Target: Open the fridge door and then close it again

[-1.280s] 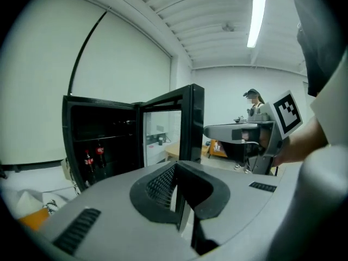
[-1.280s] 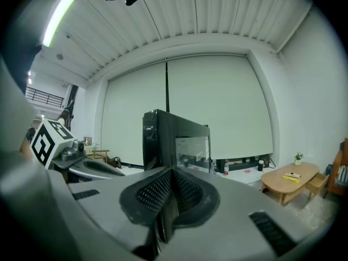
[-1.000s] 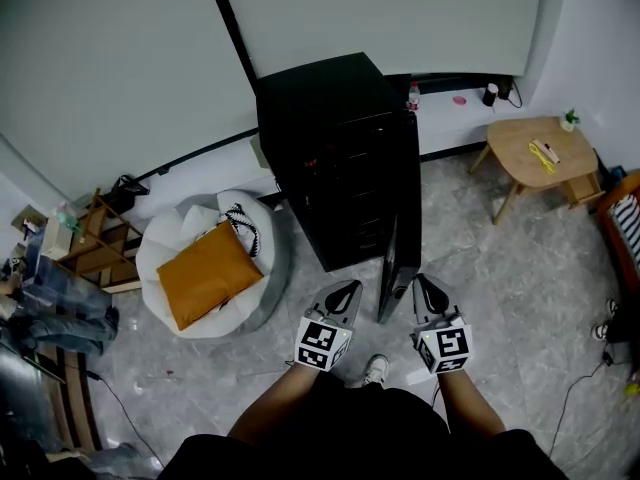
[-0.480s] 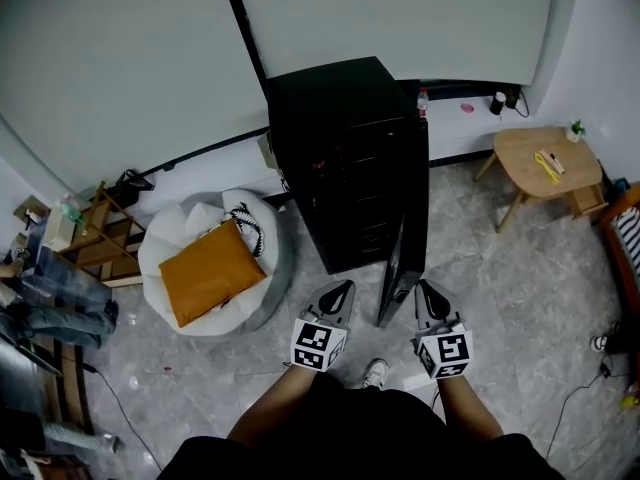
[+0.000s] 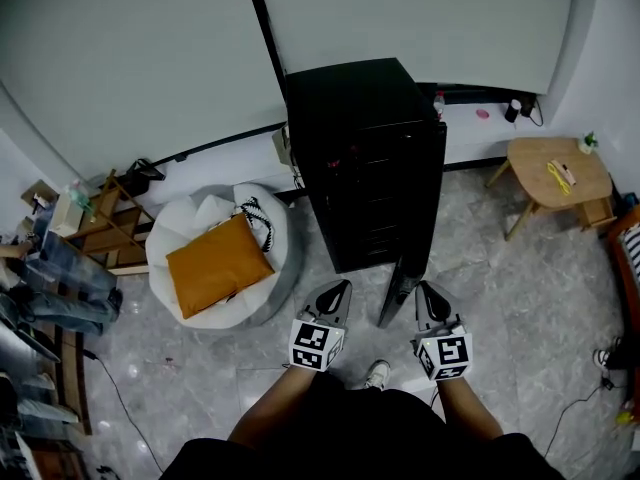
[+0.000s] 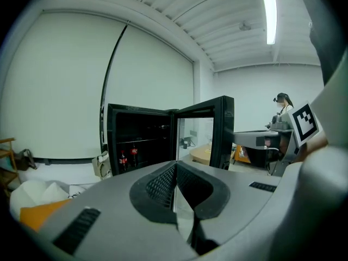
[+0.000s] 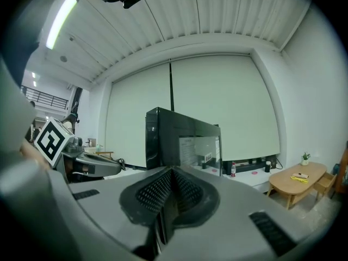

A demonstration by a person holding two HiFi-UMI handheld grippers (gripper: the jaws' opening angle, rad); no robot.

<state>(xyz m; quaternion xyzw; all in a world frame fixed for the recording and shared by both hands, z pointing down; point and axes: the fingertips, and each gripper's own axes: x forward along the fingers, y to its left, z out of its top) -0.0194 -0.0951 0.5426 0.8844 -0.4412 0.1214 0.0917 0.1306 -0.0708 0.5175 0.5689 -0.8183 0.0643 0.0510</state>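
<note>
The tall black fridge [image 5: 360, 148] stands against the far wall, in the middle of the room. Its door [image 5: 402, 278], a black frame around a clear pane, is swung wide open toward the near side. The door's free edge sits between the two grippers. To the fridge's left lies a white beanbag [image 5: 200, 213] with an orange cushion [image 5: 218, 265] on it. A small wooden table [image 5: 555, 163] stands off to the right. The left gripper [image 5: 340, 290] and the right gripper [image 5: 424, 290] both have their jaws pressed together with nothing between them. Two cola bottles [image 6: 122, 160] stand on a shelf inside.
</note>
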